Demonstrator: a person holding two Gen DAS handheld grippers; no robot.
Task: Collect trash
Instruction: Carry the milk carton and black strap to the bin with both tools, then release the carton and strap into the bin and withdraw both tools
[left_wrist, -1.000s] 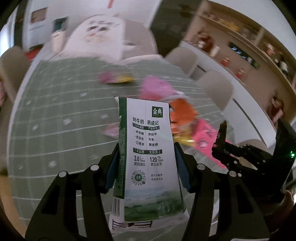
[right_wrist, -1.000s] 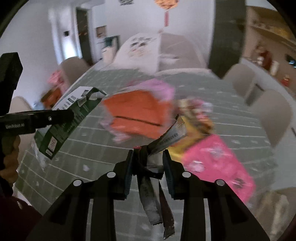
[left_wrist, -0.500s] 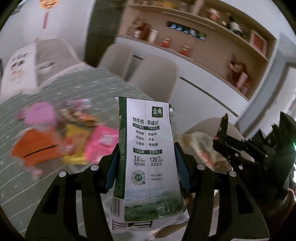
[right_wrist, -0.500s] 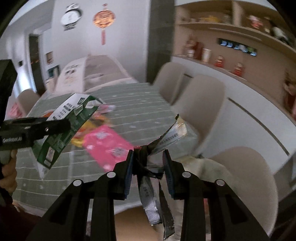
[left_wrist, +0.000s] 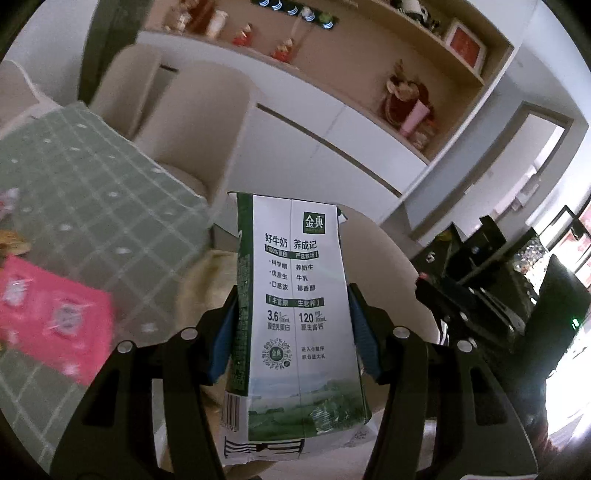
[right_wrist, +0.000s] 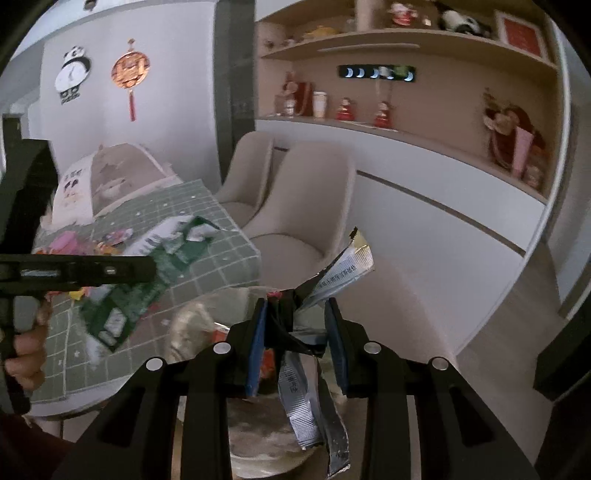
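Far left: counter under green checked cloth (left_wrist: 85, 192), pink flat packet (left_wrist: 51, 317) lying on it. Beige upholstered chairs (right_wrist: 295, 206) beside its edge. My left tool (left_wrist: 291, 328) clamps the green-and-white milk carton (left_wrist: 299, 314) upright. My right tool (right_wrist: 295, 332) pinches crumpled silver foil wrappers (right_wrist: 314, 373). Wooden wall shelves (right_wrist: 406, 40) at right.

Left gripper (left_wrist: 291, 314): jaws set wide, blue pads pressed on both sides of a held carton, angled downward. Right gripper (right_wrist: 297, 332): jaws narrower, clamped on crumpled wrappers. Bare hand (right_wrist: 26, 350) grips left handle (partly visible).
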